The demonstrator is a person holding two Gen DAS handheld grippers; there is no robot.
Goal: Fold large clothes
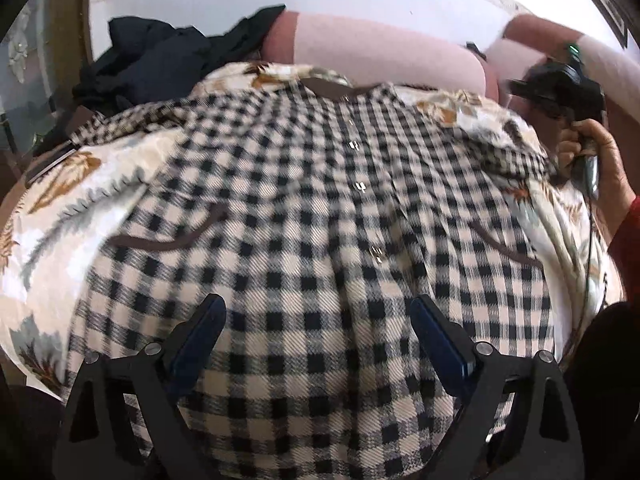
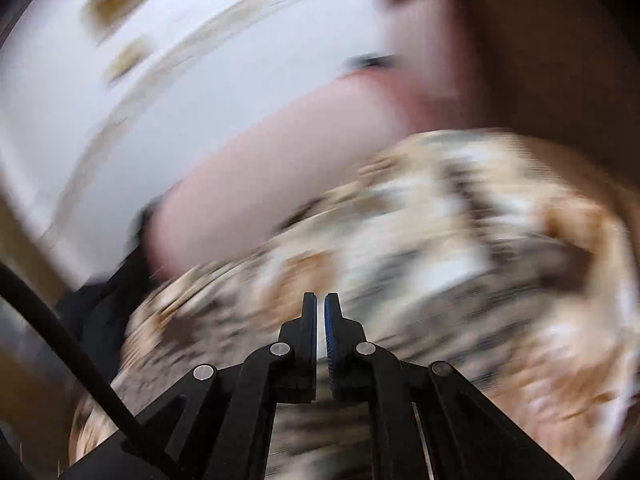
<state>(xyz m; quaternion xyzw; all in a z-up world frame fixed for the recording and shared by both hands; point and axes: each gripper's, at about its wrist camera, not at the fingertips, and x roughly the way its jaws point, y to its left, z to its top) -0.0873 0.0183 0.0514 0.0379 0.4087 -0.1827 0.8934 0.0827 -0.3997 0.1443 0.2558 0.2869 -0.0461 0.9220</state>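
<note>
The left hand-held gripper (image 1: 316,320) hangs over the lower part of a black-and-cream checked shirt (image 1: 320,208) with its two fingers spread wide and nothing between them; whether the tips touch the cloth cannot be told. The shirt lies face up, spread across the middle of a bed covered by a leaf-print bedspread (image 1: 60,208), its brown collar toward the far edge and its hem at the near edge. The left wrist view alone shows the garment whole, a heap of dark clothes (image 1: 152,60) at the bed's far left corner, pink pillows (image 1: 380,48) along the far edge, and the person's right hand (image 1: 592,156) gripping the other tool's handle over the bed's right edge. The right wrist view is heavily blurred: the right hand-held gripper (image 2: 321,300) has its fingers closed to a thin slit with no cloth visibly between them, pointing over the smeared bedspread toward a pillow.
</note>
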